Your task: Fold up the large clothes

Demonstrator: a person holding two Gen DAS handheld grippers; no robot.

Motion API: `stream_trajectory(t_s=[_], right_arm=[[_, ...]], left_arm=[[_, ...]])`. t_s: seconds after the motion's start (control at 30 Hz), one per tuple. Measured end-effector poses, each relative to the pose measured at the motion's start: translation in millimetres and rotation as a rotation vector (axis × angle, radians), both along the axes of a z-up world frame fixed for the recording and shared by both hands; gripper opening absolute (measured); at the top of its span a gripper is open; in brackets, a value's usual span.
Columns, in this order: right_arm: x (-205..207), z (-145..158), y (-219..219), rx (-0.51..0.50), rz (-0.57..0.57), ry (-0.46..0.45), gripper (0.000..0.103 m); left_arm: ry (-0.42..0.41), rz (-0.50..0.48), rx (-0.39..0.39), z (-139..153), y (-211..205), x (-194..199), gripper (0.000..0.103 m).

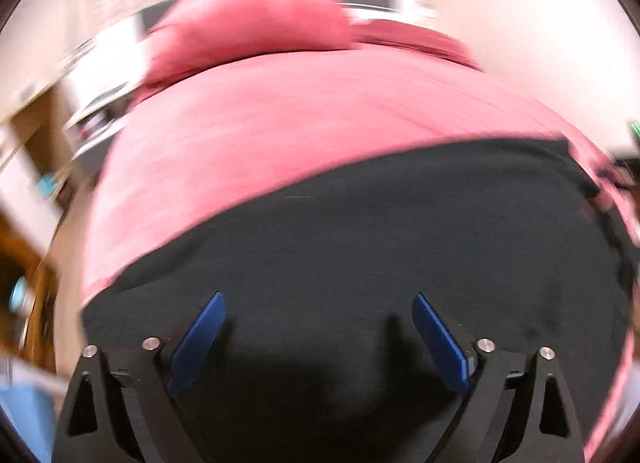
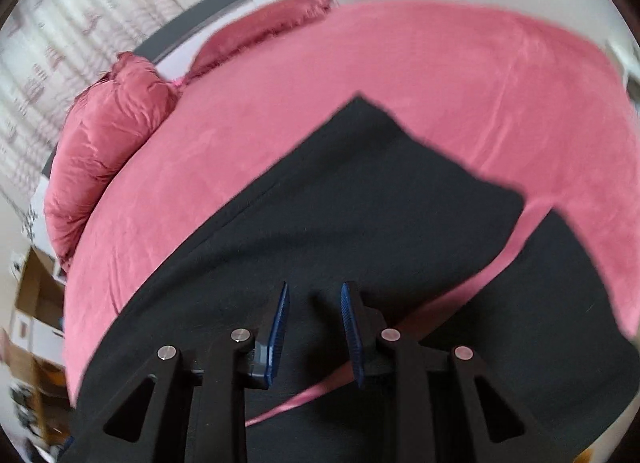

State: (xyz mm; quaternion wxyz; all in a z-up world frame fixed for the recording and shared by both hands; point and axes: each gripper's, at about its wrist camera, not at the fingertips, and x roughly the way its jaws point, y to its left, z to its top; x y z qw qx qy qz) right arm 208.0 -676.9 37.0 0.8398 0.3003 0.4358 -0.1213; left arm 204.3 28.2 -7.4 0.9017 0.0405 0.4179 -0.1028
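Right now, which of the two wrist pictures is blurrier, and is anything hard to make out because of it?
Left wrist view: heavy motion smear, so the pink bed cover and the room's edges streak, and the black garment shows no detail. Right wrist view: sharper, the garment's folded corner and the pink pillow read clearly, only the rim is soft. Both bend straight lines, fisheye style.

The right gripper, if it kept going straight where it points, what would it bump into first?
Most likely the flat black cloth garment spread on the pink velvety bed cover. The right gripper points down at it, jaws slightly apart and empty. How far off is unclear.
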Motion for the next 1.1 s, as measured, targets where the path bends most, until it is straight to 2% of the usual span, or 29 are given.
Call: stream_trajectory(t_s=[0.03, 0.13, 0.27, 0.37, 0.57, 0.73, 0.87, 0.97, 1.1], right_arm=[[3, -9, -5, 0.020, -0.015, 0.021, 0.027], [5, -10, 2, 0.035, -0.041, 0.063, 0.030], [22, -6, 24, -0.051, -0.008, 0.074, 0.032], [36, -4, 42, -0.112, 0.024, 0.091, 0.033], [70, -2, 58, -0.139, 0.055, 0.142, 0.033], [106, 2, 49, -0.135, -0.003, 0.178, 0.033], [130, 3, 36, -0.126, -0.045, 0.202, 0.035], [145, -1, 26, -0.117, -0.070, 0.235, 0.040], [151, -8, 8, -0.061, -0.129, 0.244, 0.045]], left_arm=[[0.026, 0.070, -0.006, -2, 17, 10, 0.100], [0.090, 0.187, -0.049, -7, 50, 28, 0.100], [0.097, 0.317, -0.075, -11, 72, 41, 0.100], [0.092, 0.355, -0.091, -14, 78, 46, 0.100], [0.088, 0.362, 0.017, -22, 72, 72, 0.100], [0.098, 0.369, 0.066, -30, 74, 88, 0.100], [0.113, 0.370, 0.060, -35, 81, 101, 0.100], [0.141, 0.389, 0.026, -40, 89, 111, 0.100], [0.185, 0.396, -0.011, -43, 95, 119, 0.100]])
